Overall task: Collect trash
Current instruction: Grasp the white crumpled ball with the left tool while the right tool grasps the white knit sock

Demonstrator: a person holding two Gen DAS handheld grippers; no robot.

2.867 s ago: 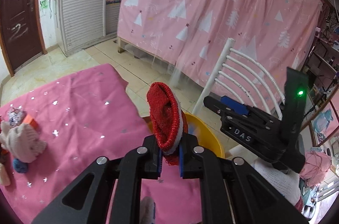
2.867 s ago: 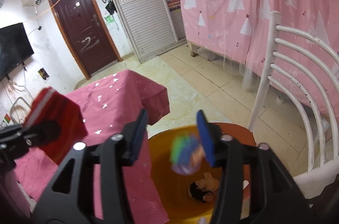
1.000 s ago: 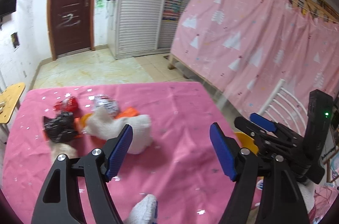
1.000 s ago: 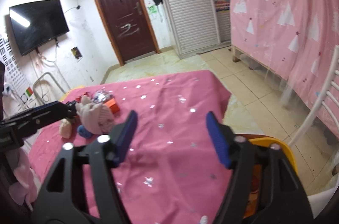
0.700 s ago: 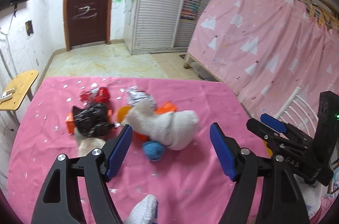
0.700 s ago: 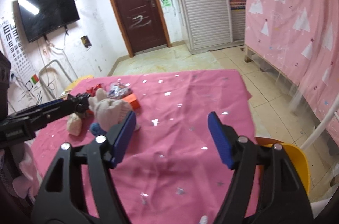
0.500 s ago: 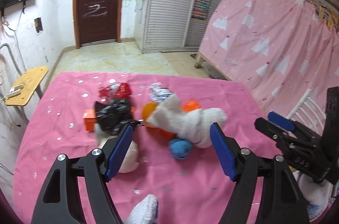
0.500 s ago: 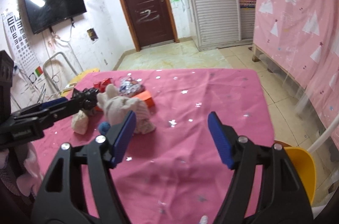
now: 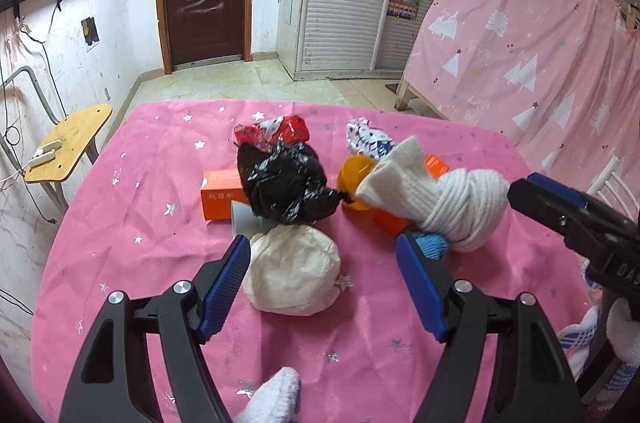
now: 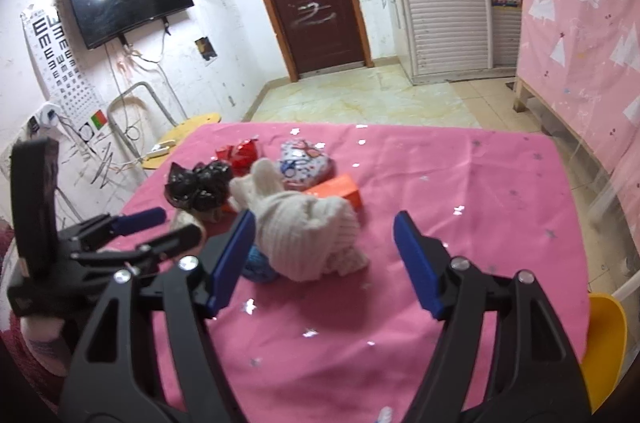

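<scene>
Left tongs (image 9: 323,277): open, empty, over cream wad (image 9: 294,269)
Right tongs (image 10: 324,259): jaws just widened, empty, at white sock bundle (image 10: 306,229)
Black bag (image 9: 286,189): just behind cream wad, on worktop (image 9: 132,223)

Glossy crinkled black plastic bag (image 9: 286,187) shining; matt ribbed white knit sock bundle (image 9: 460,203) lying at its 3 o'clock; pink star-speckled cloth table cover (image 9: 152,223) looking matt.

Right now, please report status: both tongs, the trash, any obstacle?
Left tongs open, empty, over cream paper ball. Right tongs just opened wider, empty, facing white knotted sock. Trash pile on pink tablecloth. Nothing blocking.
</scene>
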